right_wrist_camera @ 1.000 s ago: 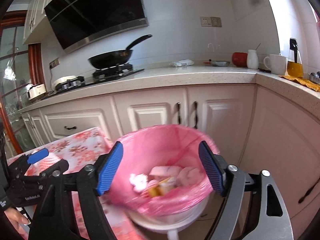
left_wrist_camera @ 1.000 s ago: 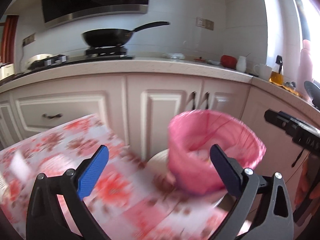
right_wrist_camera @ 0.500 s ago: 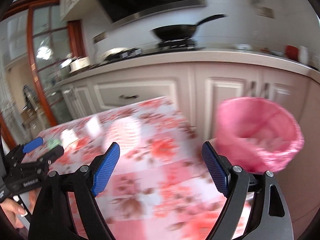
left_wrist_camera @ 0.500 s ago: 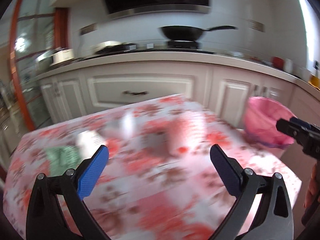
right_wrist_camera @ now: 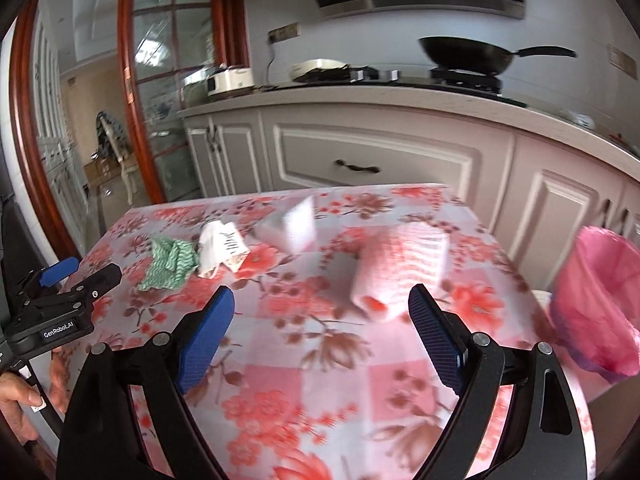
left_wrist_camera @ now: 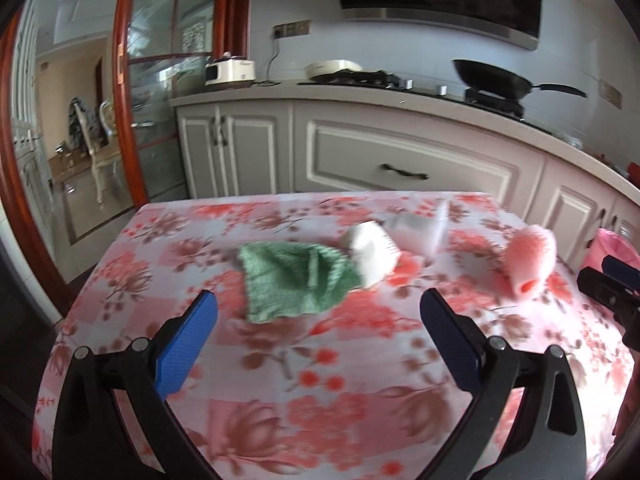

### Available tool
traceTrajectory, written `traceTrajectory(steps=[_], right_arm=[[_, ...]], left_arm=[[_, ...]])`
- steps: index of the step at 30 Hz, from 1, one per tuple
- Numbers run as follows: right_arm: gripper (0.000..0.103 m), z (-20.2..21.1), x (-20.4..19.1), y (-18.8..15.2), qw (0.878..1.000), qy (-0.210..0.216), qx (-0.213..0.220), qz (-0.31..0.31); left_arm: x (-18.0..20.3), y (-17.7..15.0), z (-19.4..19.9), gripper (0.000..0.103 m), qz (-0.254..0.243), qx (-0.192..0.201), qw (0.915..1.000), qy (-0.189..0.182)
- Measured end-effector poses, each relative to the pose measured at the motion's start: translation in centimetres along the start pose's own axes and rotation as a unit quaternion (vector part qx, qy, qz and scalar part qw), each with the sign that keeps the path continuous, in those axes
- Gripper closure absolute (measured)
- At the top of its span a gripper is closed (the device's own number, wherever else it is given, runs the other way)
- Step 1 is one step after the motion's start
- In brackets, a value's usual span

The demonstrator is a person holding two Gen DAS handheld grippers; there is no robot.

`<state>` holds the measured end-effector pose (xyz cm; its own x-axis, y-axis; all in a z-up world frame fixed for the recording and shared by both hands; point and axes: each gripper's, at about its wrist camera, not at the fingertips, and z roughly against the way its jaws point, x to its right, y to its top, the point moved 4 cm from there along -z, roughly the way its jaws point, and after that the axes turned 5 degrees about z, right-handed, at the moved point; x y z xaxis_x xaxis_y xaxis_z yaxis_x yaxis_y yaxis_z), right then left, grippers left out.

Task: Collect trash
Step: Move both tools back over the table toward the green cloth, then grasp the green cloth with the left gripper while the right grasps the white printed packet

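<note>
On the floral table (left_wrist_camera: 320, 380) lie a green cloth (left_wrist_camera: 296, 276), a crumpled white paper (left_wrist_camera: 374, 256), a white packet (left_wrist_camera: 420, 228) and a pink ribbed roll (left_wrist_camera: 530, 266). My left gripper (left_wrist_camera: 318, 320) is open and empty, just short of the green cloth. My right gripper (right_wrist_camera: 320, 320) is open and empty, just short of the pink roll (right_wrist_camera: 400, 268). The right view also shows the cloth (right_wrist_camera: 170, 262), paper (right_wrist_camera: 222, 248) and packet (right_wrist_camera: 294, 226). The pink-lined trash bin (right_wrist_camera: 596, 300) stands off the table's right edge.
Kitchen cabinets (left_wrist_camera: 400, 160) and a counter with a black wok (left_wrist_camera: 496, 78) run behind the table. A wooden glass door (left_wrist_camera: 128, 100) is at the left. The left gripper shows at the left of the right view (right_wrist_camera: 60, 292).
Both grippers have swung left, away from the pink bin and over the table. The trash items on the table have come into view ahead of them.
</note>
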<state>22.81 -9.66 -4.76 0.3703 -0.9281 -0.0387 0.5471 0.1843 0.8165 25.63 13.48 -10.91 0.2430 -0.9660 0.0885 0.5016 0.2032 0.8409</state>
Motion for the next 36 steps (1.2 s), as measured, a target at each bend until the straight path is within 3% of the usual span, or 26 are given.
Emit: traceTrajectory(steps=[15,22,27,29,32,36], right_arm=[[0.019,-11.9,-7.0,2.8,0.995,0.078,-0.048,0.037],[0.019,-17.2,-10.2,4.3,0.990,0.117,-0.061,0.050],[0.019,-20.1,-10.5,4.9,0.988,0.130,-0.079,0.022],[0.022,-21.0,-10.5,4.7,0.987,0.128,-0.092,0.022],[0.038,-21.4,-9.8,4.5,0.984,0.144,-0.103,0.004],[0.039,-20.2,-8.9,4.0,0.985,0.144,-0.094,0.018]], left_arm=[[-4.9,-1.1,-5.5,0.005,0.001,-0.049,0.9970,0.060],[-8.4,-1.0,-6.8,0.005,0.024,-0.062,0.9937,0.091],[-9.6,-0.8,-7.2,0.005,0.025,-0.065,0.9923,0.102],[-9.8,-0.8,-7.4,0.005,0.026,-0.068,0.9920,0.103],[-9.8,-0.7,-8.0,0.005,0.033,-0.075,0.9920,0.096],[-9.0,-0.3,-9.1,0.005,0.038,-0.079,0.9925,0.085]])
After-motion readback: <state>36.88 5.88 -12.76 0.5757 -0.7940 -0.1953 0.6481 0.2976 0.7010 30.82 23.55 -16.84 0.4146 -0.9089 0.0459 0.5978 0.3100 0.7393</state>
